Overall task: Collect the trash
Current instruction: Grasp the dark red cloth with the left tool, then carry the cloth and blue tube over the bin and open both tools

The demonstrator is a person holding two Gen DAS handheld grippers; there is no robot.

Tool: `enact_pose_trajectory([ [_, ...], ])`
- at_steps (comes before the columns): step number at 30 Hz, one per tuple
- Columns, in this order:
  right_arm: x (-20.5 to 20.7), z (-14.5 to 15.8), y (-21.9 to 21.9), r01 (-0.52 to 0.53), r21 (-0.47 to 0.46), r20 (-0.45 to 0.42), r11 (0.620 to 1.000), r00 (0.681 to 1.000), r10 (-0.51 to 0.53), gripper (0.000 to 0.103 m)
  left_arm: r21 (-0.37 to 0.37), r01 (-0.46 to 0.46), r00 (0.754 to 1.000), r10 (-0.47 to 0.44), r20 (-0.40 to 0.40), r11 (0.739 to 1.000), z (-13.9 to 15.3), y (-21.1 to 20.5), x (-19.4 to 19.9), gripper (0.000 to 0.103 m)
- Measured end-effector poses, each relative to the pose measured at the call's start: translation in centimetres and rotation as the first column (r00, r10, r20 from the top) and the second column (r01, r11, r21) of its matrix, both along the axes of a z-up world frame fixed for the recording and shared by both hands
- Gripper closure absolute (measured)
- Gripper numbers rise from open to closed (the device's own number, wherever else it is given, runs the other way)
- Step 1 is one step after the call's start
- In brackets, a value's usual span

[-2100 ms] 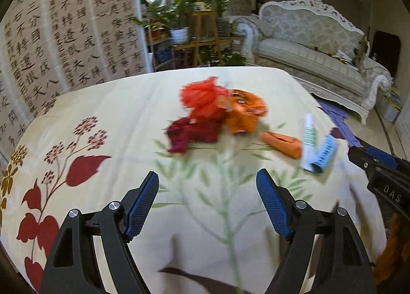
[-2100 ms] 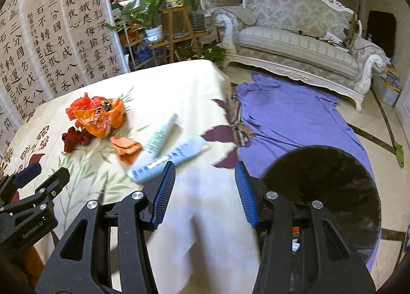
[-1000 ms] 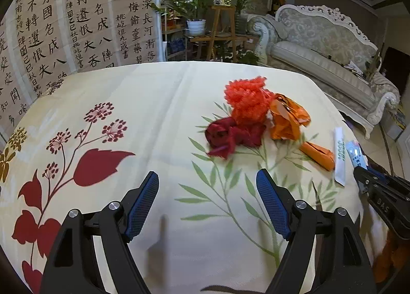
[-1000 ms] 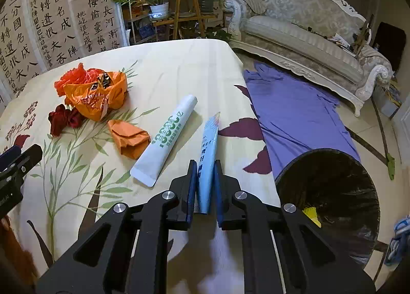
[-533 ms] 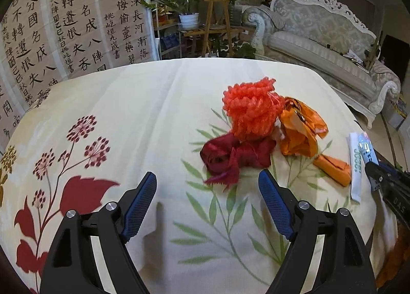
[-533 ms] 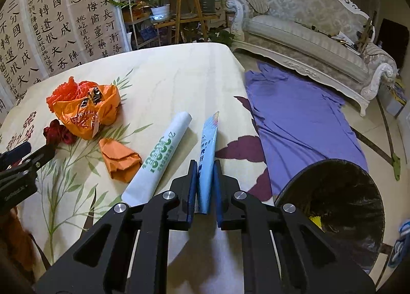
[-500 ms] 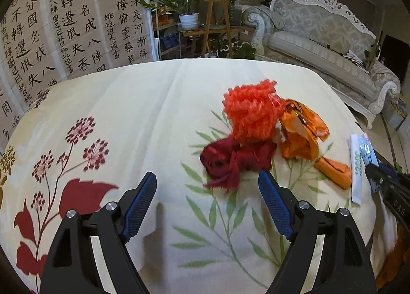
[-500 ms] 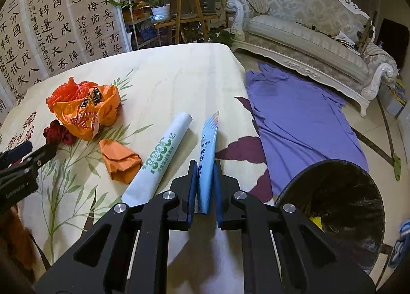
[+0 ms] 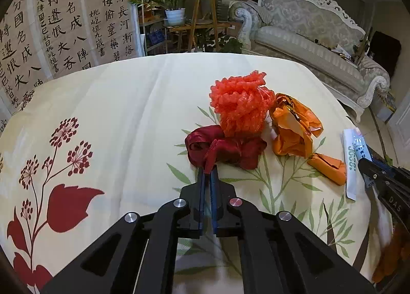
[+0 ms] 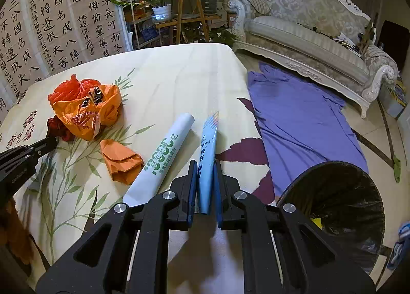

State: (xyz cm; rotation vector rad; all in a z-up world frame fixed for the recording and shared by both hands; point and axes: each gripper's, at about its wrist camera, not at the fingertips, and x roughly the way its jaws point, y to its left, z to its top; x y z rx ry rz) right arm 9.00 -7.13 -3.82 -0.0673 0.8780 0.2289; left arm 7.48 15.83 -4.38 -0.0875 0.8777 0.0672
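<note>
Left wrist view: the left gripper (image 9: 208, 174) has just snapped its jaws together, and its blue pads now pinch the near tail of a dark red ribbon (image 9: 223, 146) that lies bunched on the cream floral tablecloth (image 9: 123, 114). Touching the ribbon on its far side is a coral foam net (image 9: 239, 103), and just right of that sits a crumpled orange plastic bag (image 9: 294, 130). A smaller folded orange wrapper (image 9: 328, 165) lies near the bag, closer to the table's right edge.

Right wrist view: the right gripper (image 10: 205, 186) is nearly closed, clamping the lower half of a light blue tube (image 10: 208, 150), which points away along the fingers, its crimped end toward the far side of the table. Just left of it, almost parallel and apart from it, lies a white tube with green lettering (image 10: 161, 158); its near end reaches the gripper's left finger. The folded orange wrapper is beside that tube on the left.

Off the table's right edge stands a black-lined trash bin (image 10: 338, 206), open, with a yellow scrap inside. A purple cloth (image 10: 302, 114) is spread on the floor beyond it, before a pale carved sofa (image 10: 307, 19).

Counted on the table: two tubes, two orange pieces, one ribbon, one foam net. One bin. Two grippers.
</note>
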Motion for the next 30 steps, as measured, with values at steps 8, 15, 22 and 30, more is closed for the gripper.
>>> enact_pose_trajectory([
  [8,-1.1,0.1,0.2,-0.004,0.005,0.004,1.000,1.000,0.004,0.091,-0.007,-0.006,1.000,0.006,0.019,1.000,0.5,-0.1,-2.1,0.102],
  [15,-2.9,0.3,0.2,-0.007,0.009,0.011,1.000,1.000,0.007,0.091,-0.033,-0.014,0.999,0.015,0.040,0.999,1.3,-0.2,-3.9,0.102],
  [22,-5.0,0.8,-0.3,-0.013,0.013,0.024,1.000,1.000,0.012,0.091,-0.044,0.008,0.998,-0.005,0.067,0.999,2.1,-1.1,-5.6,0.102],
  [30,-7.4,1.4,-1.4,0.000,0.013,0.048,1.000,0.999,-0.001,0.091,-0.054,0.052,0.995,-0.047,0.091,0.997,2.7,-3.3,-7.5,0.102],
])
